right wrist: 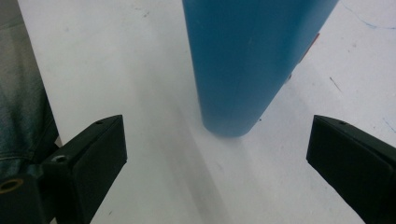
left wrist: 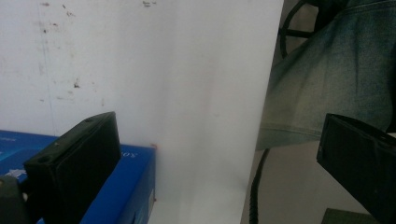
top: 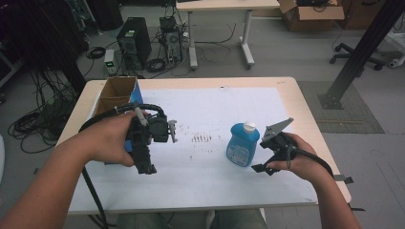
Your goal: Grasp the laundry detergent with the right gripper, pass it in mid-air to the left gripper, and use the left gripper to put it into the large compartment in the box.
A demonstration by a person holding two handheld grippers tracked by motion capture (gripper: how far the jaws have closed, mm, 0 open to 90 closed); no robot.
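Fingers (right wrist: 88,154) of right gripper (right wrist: 217,163) are held wide w/ nothing clamped, just short of upright blue bottle (top: 242,144); left gripper (left wrist: 210,158), also spread wide, is held well left of bottle, over blue box (left wrist: 116,186).

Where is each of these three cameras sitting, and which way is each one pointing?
High view: above the person's side, looking forward and down at the table; both forearms, left tongs, right tongs.
Left gripper view: rides the left tongs, facing the white sheet, blue box and jeans.
Right gripper view: rides the right tongs, facing the blue bottle.
Shared: the blue bottle appears in the high and right gripper views.
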